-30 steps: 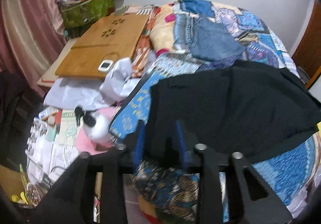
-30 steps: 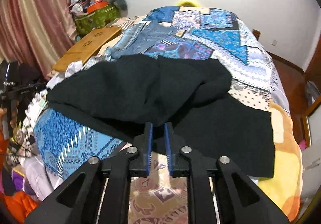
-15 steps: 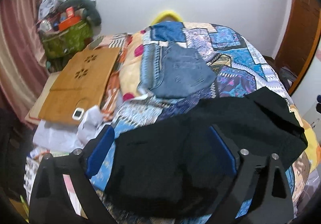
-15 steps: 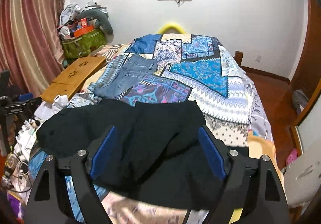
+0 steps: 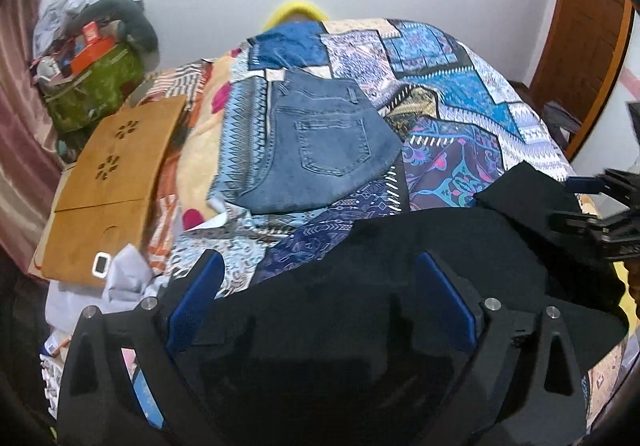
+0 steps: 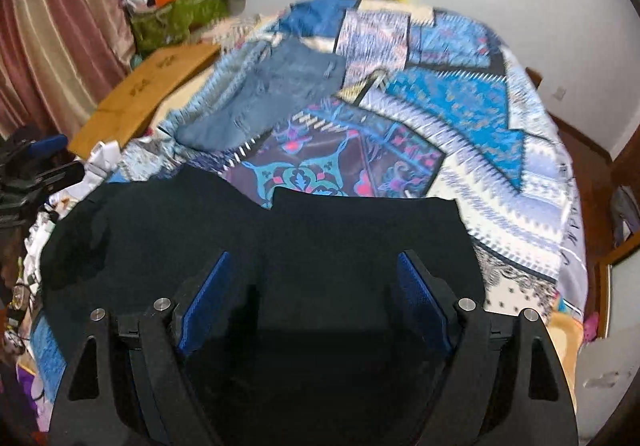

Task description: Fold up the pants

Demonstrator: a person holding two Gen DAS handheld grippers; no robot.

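Black fabric pants (image 5: 420, 246) released on the patchwork bedspread (image 6: 460, 106), both claws parted.

Both grippers' jaws have just been opening: the left gripper (image 5: 320, 302) and right gripper (image 6: 316, 294) were pinched on the dark cloth a second ago and are now spread wide above it, nothing clamped. The pants are left lying across the near end of the bed, doubled over with the far edges fairly straight. A fold is judged laid down; folded blue denim jeans (image 5: 324, 142) lie further back, apart.

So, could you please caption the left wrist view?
Open left tongs above black pants, folded jeans beyond.
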